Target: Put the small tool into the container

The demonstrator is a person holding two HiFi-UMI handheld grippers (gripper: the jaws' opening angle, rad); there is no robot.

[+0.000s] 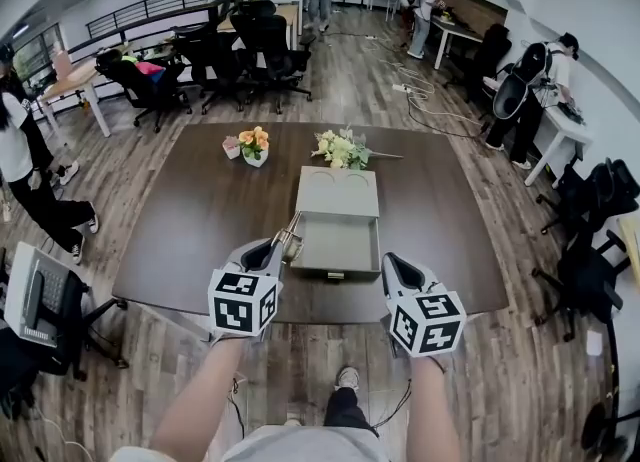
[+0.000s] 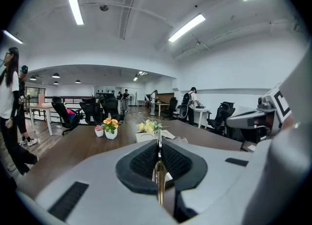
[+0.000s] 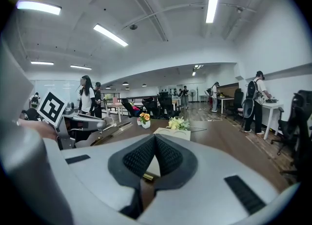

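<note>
A grey box-shaped container [image 1: 337,193] sits mid-table with its drawer [image 1: 338,247] pulled open toward me. My left gripper [image 1: 281,247] hovers at the drawer's left front corner, shut on a thin metal tool [image 1: 291,230] that sticks out forward. In the left gripper view the tool [image 2: 159,170] is pinched upright between the black pads [image 2: 144,160]. My right gripper [image 1: 391,263] is by the drawer's right front corner, shut with nothing in it; its pads [image 3: 168,157] meet in the right gripper view, where the left gripper's tool [image 3: 106,134] shows at left.
On the dark wooden table [image 1: 190,220] behind the container stand a pot of orange flowers [image 1: 254,146], a small pink pot [image 1: 231,147] and a pale bouquet [image 1: 341,148]. Office chairs [image 1: 228,55] and standing people ring the room. The table's near edge [image 1: 320,312] lies under the grippers.
</note>
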